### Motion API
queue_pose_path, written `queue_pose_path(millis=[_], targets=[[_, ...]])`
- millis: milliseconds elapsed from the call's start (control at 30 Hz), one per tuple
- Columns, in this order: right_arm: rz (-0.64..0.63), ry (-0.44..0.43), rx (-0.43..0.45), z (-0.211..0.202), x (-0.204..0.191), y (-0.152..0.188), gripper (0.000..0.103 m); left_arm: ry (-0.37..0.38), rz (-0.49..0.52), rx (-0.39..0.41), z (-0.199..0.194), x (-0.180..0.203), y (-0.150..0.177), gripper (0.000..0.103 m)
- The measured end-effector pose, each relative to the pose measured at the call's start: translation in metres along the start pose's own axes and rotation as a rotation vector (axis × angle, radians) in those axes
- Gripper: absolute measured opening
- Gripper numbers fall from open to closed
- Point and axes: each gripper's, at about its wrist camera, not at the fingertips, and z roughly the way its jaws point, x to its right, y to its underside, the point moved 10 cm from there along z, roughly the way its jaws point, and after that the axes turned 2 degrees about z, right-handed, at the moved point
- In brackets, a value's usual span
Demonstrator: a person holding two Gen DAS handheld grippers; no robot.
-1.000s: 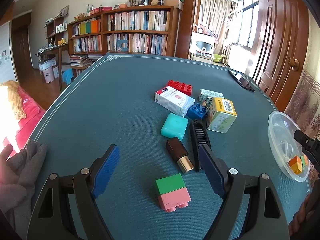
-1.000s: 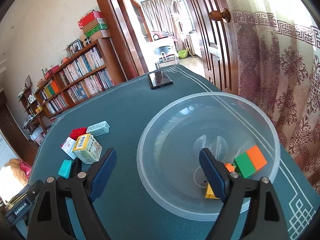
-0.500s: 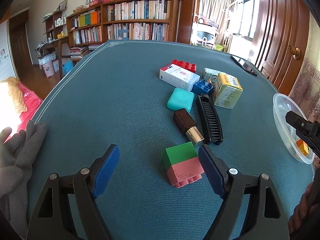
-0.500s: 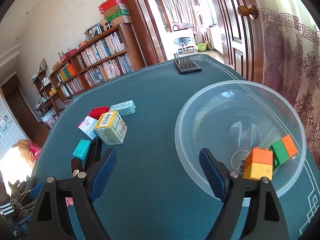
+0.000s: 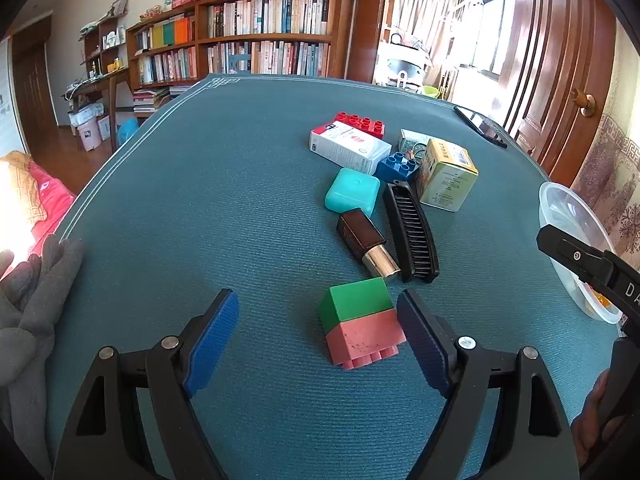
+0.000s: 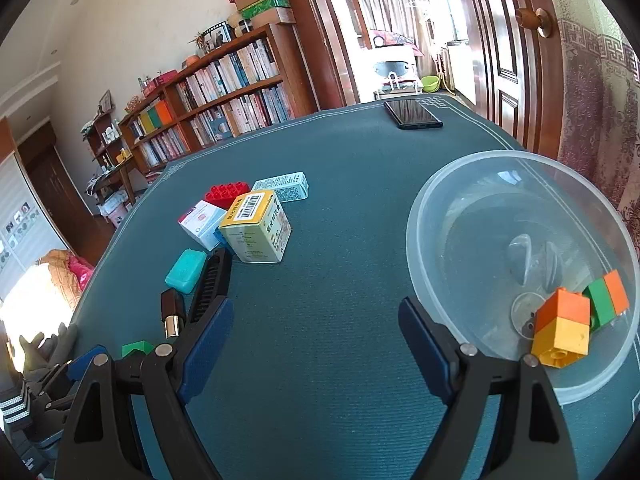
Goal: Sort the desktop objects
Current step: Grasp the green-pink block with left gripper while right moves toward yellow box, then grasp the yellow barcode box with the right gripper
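A green-and-pink brick stack [image 5: 361,326] lies on the teal table mat between the fingers of my left gripper [image 5: 318,338], close to the right pad; the jaws stand open and no pad presses it. Beyond it lie a brown-and-gold lipstick [image 5: 366,245], a black comb [image 5: 412,232], a teal case [image 5: 352,191], a blue brick [image 5: 397,166], a red brick [image 5: 360,123], a white carton [image 5: 349,147] and a yellow box [image 5: 446,174]. My right gripper [image 6: 316,344] is open over bare mat, left of the clear bowl [image 6: 448,208] that holds an orange-yellow brick [image 6: 562,330] and a green-orange brick [image 6: 606,297].
A black phone [image 6: 412,114] lies near the table's far edge. A patterned small box [image 6: 282,186] sits behind the yellow box [image 6: 256,226]. A grey glove [image 5: 30,300] rests at the table's left edge. Bookshelves and a wooden door stand beyond the table.
My left gripper moved in over the green-and-pink stack, which now lies between its fingers. The right gripper swung left, so the bowl slid from between its fingers to the right.
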Motion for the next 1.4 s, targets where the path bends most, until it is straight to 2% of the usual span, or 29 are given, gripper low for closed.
queue_pose_path(millis=[200, 467, 600, 633, 700, 867, 1000, 1400], targets=[[-0.002, -0.006, -0.016, 0.003, -0.003, 0.003, 0.088, -0.005, 0.048, 0.011, -0.001, 0.009, 0.000, 0.084], [0.001, -0.023, -0.044, 0.013, -0.008, 0.007, 0.088, 0.037, -0.014, -0.086, 0.022, 0.001, 0.008, 0.084], [0.006, -0.033, -0.068, 0.020, -0.009, 0.011, 0.088, 0.044, 0.013, -0.096, 0.024, 0.007, 0.010, 0.084], [0.007, -0.034, -0.072, 0.021, -0.009, 0.011, 0.088, 0.045, 0.024, -0.096, 0.025, 0.009, 0.010, 0.083], [0.005, -0.037, -0.077, 0.022, -0.010, 0.012, 0.088, 0.053, 0.041, -0.088, 0.023, 0.013, 0.010, 0.066], [-0.017, -0.050, -0.086, 0.024, -0.017, 0.013, 0.088, 0.091, 0.053, -0.076, 0.021, 0.020, 0.010, 0.042], [-0.023, -0.066, -0.097, 0.028, -0.021, 0.010, 0.088, 0.101, 0.040, -0.071, 0.021, 0.018, 0.007, 0.036], [-0.041, -0.091, -0.082, 0.055, -0.038, -0.035, 0.088, 0.063, 0.006, -0.014, 0.015, -0.005, -0.017, 0.035]])
